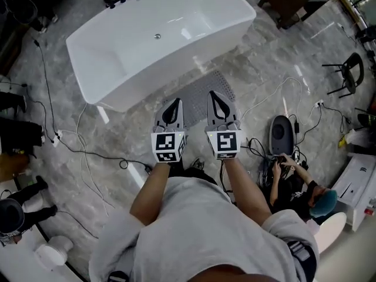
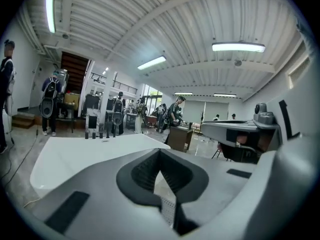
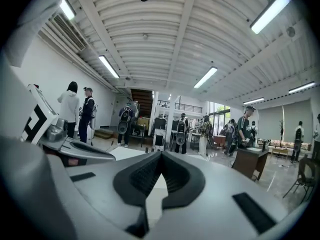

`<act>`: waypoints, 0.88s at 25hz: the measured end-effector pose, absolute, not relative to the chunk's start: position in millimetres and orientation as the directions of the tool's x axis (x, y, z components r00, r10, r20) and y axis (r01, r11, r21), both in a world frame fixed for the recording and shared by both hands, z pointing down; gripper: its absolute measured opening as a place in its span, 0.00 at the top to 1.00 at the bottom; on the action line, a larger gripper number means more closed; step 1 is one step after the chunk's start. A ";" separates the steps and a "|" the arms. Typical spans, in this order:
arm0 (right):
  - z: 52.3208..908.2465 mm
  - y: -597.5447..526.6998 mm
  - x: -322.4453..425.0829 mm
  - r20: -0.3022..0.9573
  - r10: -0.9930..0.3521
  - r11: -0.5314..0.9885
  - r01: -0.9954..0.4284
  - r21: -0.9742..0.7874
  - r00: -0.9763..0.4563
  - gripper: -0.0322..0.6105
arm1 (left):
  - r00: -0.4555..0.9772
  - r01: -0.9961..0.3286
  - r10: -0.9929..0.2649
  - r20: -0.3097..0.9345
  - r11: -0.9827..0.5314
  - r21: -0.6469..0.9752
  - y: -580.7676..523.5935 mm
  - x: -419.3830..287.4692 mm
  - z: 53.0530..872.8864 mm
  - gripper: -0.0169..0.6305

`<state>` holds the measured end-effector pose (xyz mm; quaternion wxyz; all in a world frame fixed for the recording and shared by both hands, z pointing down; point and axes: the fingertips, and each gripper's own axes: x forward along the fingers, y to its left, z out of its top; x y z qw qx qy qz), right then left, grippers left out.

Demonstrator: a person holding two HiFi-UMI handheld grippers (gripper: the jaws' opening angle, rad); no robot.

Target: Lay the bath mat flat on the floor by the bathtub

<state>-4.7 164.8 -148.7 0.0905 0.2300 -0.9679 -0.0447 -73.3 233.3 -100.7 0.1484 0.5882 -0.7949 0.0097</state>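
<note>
In the head view the bath mat [image 1: 200, 90] is lying on the floor [image 1: 264, 63] just beside the bathtub [image 1: 158, 40], seemingly flat, so the job is looking done; in the left gripper view the left tool [image 2: 160, 153] is sitting shut and empty; in the right gripper view the right tool [image 3: 161, 154] is likewise sitting closed on nothing.

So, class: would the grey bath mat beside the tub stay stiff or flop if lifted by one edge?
Probably floppy: the bath mat looks thin and lies flat on the floor. Likely light, given that thinness. Its dotted surface may grip rather than slide.
</note>
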 end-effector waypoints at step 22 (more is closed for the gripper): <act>-243.8 232.1 26.9 0.002 -0.470 0.876 -0.466 0.128 -0.883 0.94 | -0.220 -0.970 -0.972 0.079 0.227 0.093 285.9 -60.7 -215.3 0.95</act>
